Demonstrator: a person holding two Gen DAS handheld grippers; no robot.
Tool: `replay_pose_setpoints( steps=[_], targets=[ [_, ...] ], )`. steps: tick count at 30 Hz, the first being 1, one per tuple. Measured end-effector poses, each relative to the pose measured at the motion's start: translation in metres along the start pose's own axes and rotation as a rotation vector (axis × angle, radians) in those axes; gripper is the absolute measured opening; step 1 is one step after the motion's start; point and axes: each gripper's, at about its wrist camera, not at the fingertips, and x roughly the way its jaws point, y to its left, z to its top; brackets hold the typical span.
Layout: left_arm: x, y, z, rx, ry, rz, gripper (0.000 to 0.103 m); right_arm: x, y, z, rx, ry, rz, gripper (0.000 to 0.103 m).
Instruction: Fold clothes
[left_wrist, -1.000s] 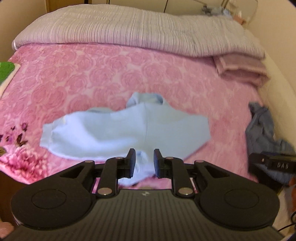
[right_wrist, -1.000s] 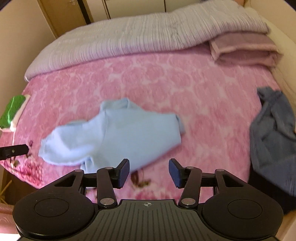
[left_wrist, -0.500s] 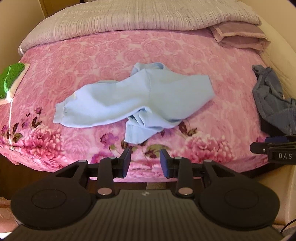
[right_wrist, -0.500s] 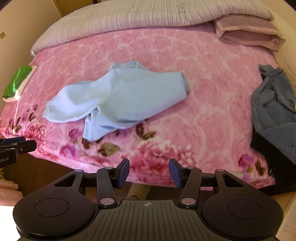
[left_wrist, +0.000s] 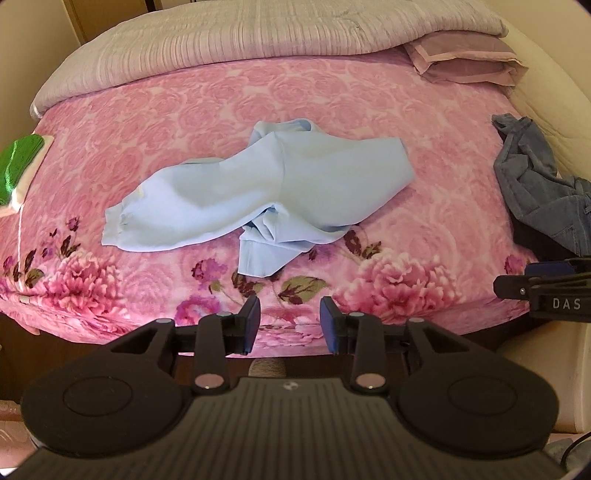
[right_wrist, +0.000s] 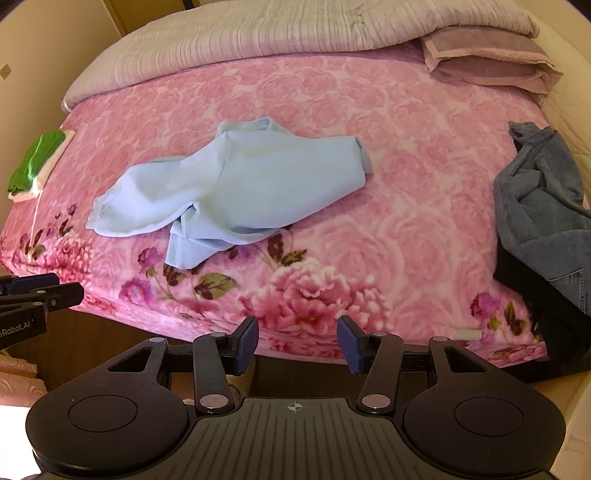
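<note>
Folding not done yet: light blue top lies loose & bunched on the pink bed.
L gripper has just been opening, now part open w/ nothing between its jaws; R gripper also open & empty. Both hang at the near bed edge, apart from the top. Grey-blue clothes wait in a heap by the right edge. Judging by this, most work is left.

My jaws are matt black plastic with dull blue pads. The light blue garment is soft, smooth knit cloth; the pink blanket beneath looks plush and fuzzy.
</note>
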Motion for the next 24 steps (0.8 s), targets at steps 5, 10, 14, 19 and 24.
replay_pose_setpoints(
  steps=[5, 10, 14, 19, 24],
  targets=[
    [-0.002, 0.011, -0.004, -0.022, -0.001, 0.012, 0.031, 0.005, 0.014, 0.005, -0.025, -0.003, 0.011, 0.051],
    [-0.002, 0.031, -0.003, -0.05, -0.004, 0.022, 0.031, 0.011, 0.029, 0.012, -0.046, -0.004, 0.014, 0.051],
    [0.003, 0.051, 0.0, -0.064, -0.001, 0.017, 0.032, 0.015, 0.039, 0.019, -0.043, -0.009, 0.002, 0.051],
    [0.017, 0.077, 0.012, -0.054, 0.014, -0.004, 0.032, 0.024, 0.051, 0.031, -0.004, -0.01, -0.024, 0.051],
    [0.038, 0.109, 0.039, -0.011, 0.028, -0.053, 0.032, 0.041, 0.066, 0.051, 0.085, 0.0, -0.064, 0.051]
  ],
)
